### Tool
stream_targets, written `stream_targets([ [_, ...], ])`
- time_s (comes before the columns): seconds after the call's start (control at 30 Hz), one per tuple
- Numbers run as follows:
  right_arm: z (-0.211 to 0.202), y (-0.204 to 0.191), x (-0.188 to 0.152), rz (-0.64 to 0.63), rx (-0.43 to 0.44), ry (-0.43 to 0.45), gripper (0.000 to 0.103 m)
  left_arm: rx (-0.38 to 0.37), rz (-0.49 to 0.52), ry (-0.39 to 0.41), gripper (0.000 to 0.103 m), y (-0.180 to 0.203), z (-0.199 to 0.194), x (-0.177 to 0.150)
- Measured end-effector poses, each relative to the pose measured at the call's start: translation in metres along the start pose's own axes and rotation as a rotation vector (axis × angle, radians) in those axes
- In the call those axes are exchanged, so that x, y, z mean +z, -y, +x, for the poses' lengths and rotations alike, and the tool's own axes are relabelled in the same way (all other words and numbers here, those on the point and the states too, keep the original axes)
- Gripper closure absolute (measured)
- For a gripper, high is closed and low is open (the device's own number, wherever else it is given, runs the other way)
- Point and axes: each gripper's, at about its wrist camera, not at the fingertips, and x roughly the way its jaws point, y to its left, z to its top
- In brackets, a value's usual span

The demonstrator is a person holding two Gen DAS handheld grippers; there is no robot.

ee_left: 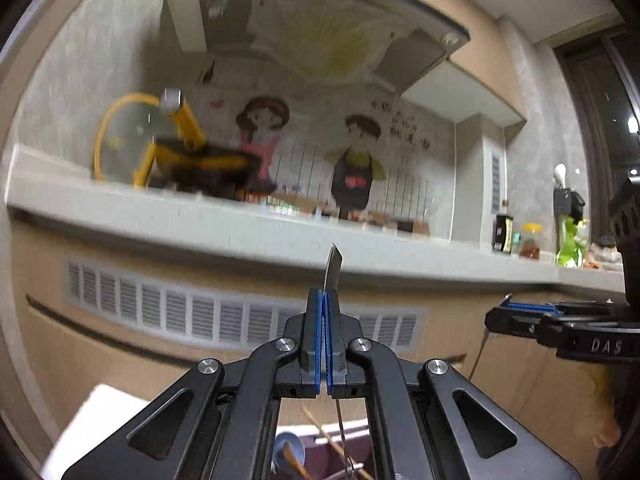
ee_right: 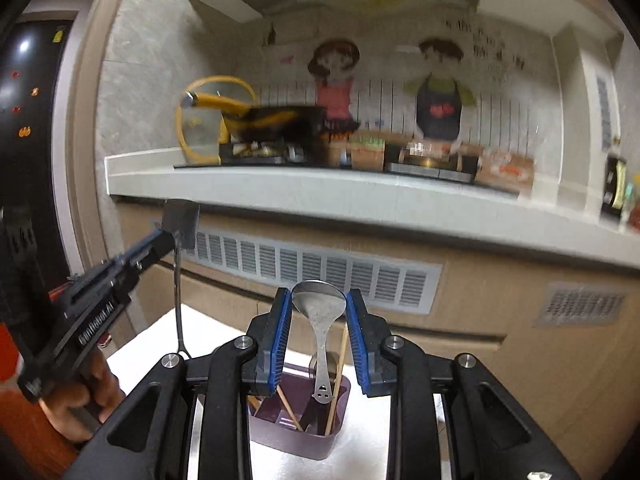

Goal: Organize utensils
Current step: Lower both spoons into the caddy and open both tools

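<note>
Spoon (ee_right: 319, 304) first: its bowl sits up between the blue pads of the right gripper (ee_right: 319, 308), jaws about half open and pressing on the bowl's edges, handle hanging straight down over the purple caddy (ee_right: 320, 440). Below it, wooden chopsticks (ee_right: 336, 384) lean inside that caddy, which stands on a white table (ee_right: 144, 344).

Over to the left gripper (ee_left: 323, 300): jaws fully closed on a thin flat metal blade, a turner (ee_right: 182, 220) I'd guess, its head poking above the fingertips and its slim shaft dangling below. Both tools are up in the air, clear of the caddy. Behind them runs the counter (ee_right: 280, 184) with a yellow-handled pan (ee_right: 276, 120).

Now the risks, as I judge them. That spoon is pinched only across a curved, slick bowl; any jolt could let it swivel or slip out. The turner's long shaft swings freely, and could catch the caddy rim or the chopsticks on the way down, tipping the caddy.
</note>
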Motion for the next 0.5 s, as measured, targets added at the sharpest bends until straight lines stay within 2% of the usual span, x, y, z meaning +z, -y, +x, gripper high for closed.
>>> stream_targets([
  [0.23,0.057,0.017,-0.029,0.074,0.053,-0.104,0.077,0.001,-0.032,-0.040,0.102,-0.009,0.037,-0.039],
  [0.4,0.082,0.017,-0.049,0.086,0.066,-0.168,0.077,-0.021,-0.016,-0.088,0.102,-0.012,0.039,-0.067],
  [0.5,0.093,0.018,-0.063,0.105,0.067,-0.214,0.077,-0.038,-0.046,-0.136,0.099,-0.019,0.038,-0.072],
])
